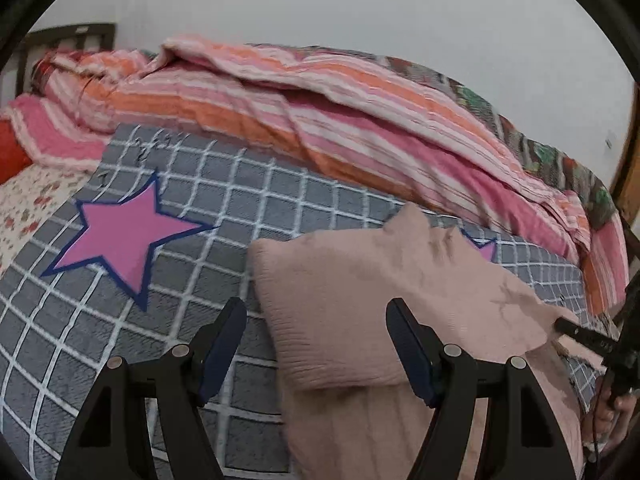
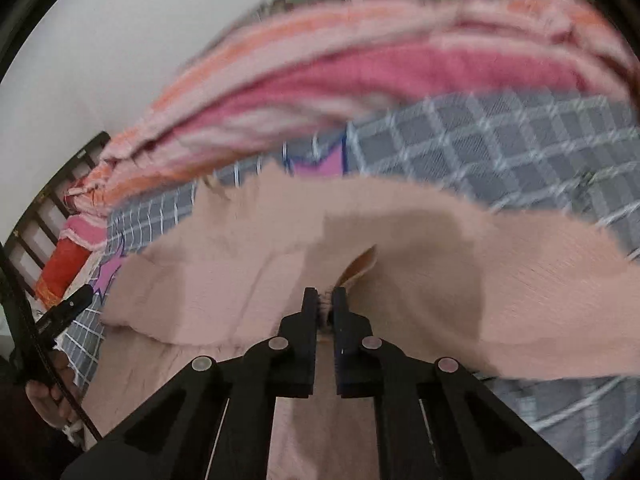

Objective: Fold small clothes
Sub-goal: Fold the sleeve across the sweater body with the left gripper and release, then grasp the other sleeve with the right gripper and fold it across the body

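Note:
A small dusty-pink garment (image 1: 360,300) lies on the grey checked bedspread (image 1: 120,340), partly folded over itself. My left gripper (image 1: 316,312) is open and empty, just above the garment's left edge. My right gripper (image 2: 324,300) is shut on a fold of the same pink garment (image 2: 400,240) and holds that part lifted. The right gripper's finger (image 1: 576,332) shows at the right edge of the left wrist view, on the garment's right side. The left gripper (image 2: 68,308) shows at the left edge of the right wrist view.
A rumpled pink and orange striped quilt (image 1: 320,112) is piled along the far side of the bed against the white wall. A pink star (image 1: 124,236) is printed on the bedspread. A dark slatted headboard (image 1: 68,40) and a red pillow (image 2: 64,268) are at the bed's end.

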The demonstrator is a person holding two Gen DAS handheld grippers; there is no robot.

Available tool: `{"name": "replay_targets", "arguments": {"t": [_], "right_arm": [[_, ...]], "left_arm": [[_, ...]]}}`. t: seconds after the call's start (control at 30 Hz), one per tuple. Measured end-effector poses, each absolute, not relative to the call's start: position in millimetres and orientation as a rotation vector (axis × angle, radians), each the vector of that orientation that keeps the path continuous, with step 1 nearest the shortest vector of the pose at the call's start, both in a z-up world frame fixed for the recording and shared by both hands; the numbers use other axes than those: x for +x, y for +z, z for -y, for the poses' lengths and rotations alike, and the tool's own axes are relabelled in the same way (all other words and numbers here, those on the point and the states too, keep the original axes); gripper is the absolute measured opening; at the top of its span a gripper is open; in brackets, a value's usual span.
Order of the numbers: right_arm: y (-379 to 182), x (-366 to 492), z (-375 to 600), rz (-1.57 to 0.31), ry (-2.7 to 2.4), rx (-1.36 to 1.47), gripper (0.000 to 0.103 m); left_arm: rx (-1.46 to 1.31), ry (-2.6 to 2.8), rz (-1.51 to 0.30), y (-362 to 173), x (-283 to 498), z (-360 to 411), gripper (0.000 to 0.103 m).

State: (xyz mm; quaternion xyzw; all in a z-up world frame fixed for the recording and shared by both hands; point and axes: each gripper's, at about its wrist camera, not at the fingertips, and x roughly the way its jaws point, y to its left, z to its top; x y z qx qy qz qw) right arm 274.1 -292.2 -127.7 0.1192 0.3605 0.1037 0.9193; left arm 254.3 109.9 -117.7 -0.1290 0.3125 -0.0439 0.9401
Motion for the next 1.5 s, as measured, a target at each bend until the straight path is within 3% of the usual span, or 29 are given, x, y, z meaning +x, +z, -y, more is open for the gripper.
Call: {"name": "replay_targets", "arguments": {"t": [0.4, 0.57, 0.67, 0.73, 0.8, 0.9, 1.0, 1.5], "right_arm": [[-134.5, 261.4, 309.9, -0.729, 0.084, 0.231, 0.005], [-150.5, 273.7, 305.1, -0.846, 0.073, 0.202, 0.008], [-141.6, 265.7, 314.4, -0.832, 0.099, 0.222, 0.018], [-132.4, 254.1, 327.1, -0.799, 0.077, 0.208, 0.039], [-122.1, 238.2, 345.3, -0.748, 0.032, 0.192, 0.05], [-108.9, 219.7, 374.5, -0.709, -0.051, 0.187, 0.052], [-103.0, 201.0, 402.9, -0.697, -0.127, 0.182, 0.065], [-146.4, 144.6, 521.7, -0.746, -0.274, 0.41, 0.067]], "left_arm": [[-0.184, -0.149, -0.726, -131.8, 269.5, -71.5, 0.071], [-0.155, -0.128, -0.809, -150.2, 278.3, -68.4, 0.07], [-0.121, -0.129, -0.808, -150.6, 275.5, -63.6, 0.075], [-0.098, -0.123, -0.811, -152.0, 273.9, -60.0, 0.076], [-0.088, -0.119, -0.811, -152.0, 273.8, -58.4, 0.077], [-0.083, -0.118, -0.811, -152.5, 274.7, -57.2, 0.079], [-0.081, -0.118, -0.81, -152.0, 275.4, -57.0, 0.081], [-0.081, -0.119, -0.808, -152.2, 275.3, -57.1, 0.084]]}}
